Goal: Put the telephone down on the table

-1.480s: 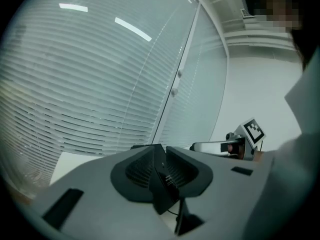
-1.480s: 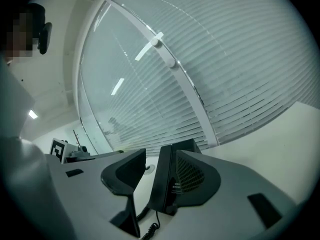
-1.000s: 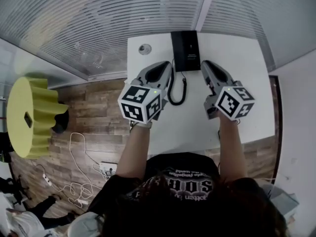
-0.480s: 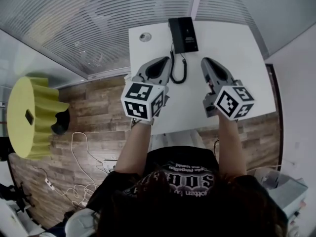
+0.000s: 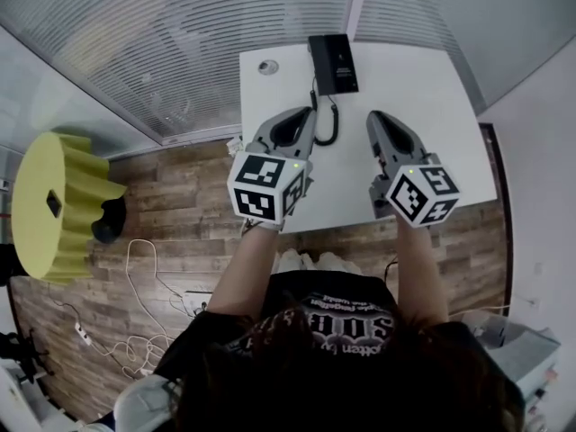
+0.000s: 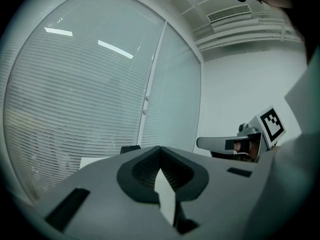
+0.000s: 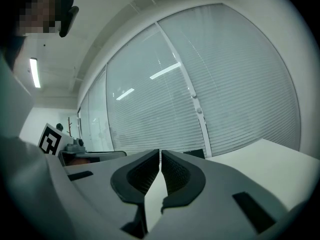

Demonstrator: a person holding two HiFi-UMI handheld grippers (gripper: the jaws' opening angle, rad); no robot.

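Lying at the far edge of the white table [image 5: 432,106], black telephone [image 5: 333,63], left gripper [image 5: 303,113] and right gripper [image 5: 373,117] clenched empty, cord [image 5: 326,131] perhaps under the left one.

Both arms are held out forward, side by side. The left claw [image 5: 304,115] and the right claw [image 5: 373,117] are closed tight.

Telephone [image 5: 332,63] at top centre is plain black, its curly cord [image 5: 326,129] black too, on a white table [image 5: 432,106]. Left gripper [image 5: 304,113] and right gripper [image 5: 373,118] are light grey with dark grey ribbed pads [image 7: 145,175]. The marker cubes [image 5: 264,185] show black-and-white squares. The floor [image 5: 171,205] is brown wood planks. A ribbed round thing [image 5: 54,207] at far left is bright yellow. The blinds [image 5: 180,43] are pale grey horizontal slats.
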